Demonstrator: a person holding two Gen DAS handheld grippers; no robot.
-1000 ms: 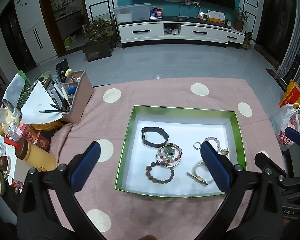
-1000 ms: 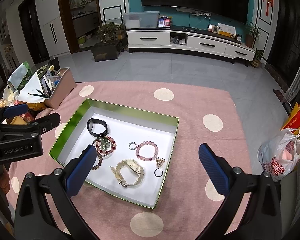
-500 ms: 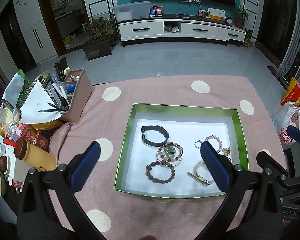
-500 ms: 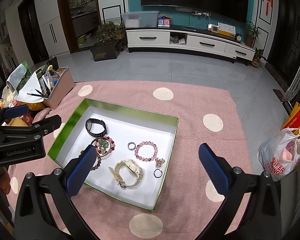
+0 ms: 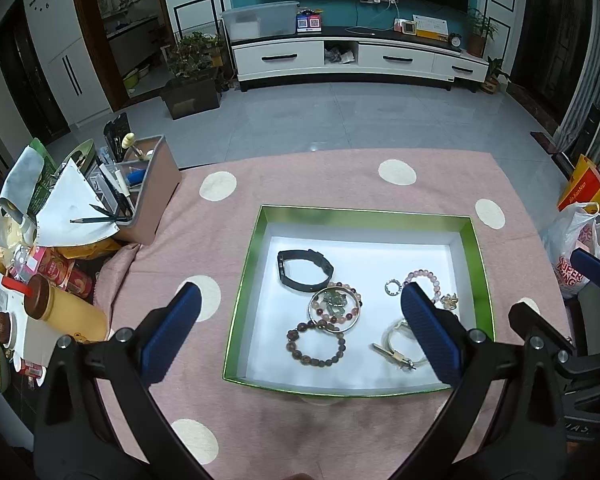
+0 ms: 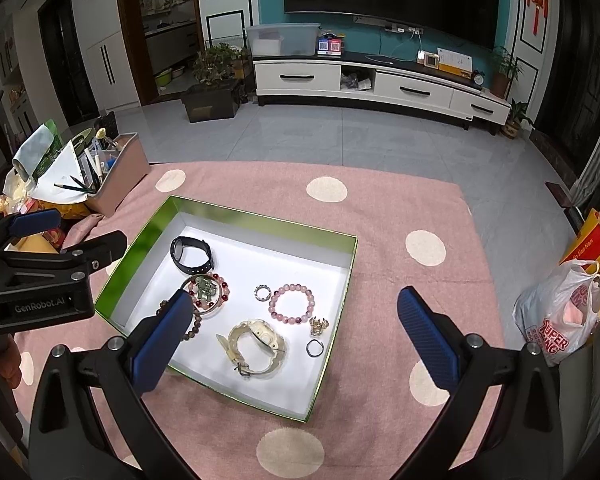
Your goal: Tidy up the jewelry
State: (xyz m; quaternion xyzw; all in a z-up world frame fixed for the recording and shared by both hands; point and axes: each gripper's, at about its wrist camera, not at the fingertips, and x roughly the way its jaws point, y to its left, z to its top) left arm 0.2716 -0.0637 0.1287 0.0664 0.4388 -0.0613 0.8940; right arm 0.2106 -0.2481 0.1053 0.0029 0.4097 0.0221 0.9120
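Note:
A green-rimmed box [image 5: 244,280] [image 6: 340,300] with a white floor lies on the pink dotted cloth. In it lie a black band [image 5: 305,270] [image 6: 192,254], a silver bangle around green and red beads [image 5: 335,306] [image 6: 206,290], a brown bead bracelet [image 5: 316,344], a pink bead bracelet [image 6: 292,303], a small ring [image 5: 393,287] [image 6: 262,293], a cream watch [image 6: 256,346], a gold charm [image 6: 318,326] and a dark ring [image 6: 314,348]. My left gripper [image 5: 300,324] is open above the box's near left. My right gripper [image 6: 296,328] is open above the box's near right. Both are empty.
A brown organiser [image 5: 148,196] with pens and papers stands at the cloth's left edge, with bottles and snacks [image 5: 60,312] beside it. A plastic bag [image 6: 560,316] sits at the right. The left gripper's body [image 6: 40,280] shows in the right wrist view.
Both views have shifted slightly; the box sits a little lower and nearer in the left wrist view. The jewelry has not moved and both grippers stay open.

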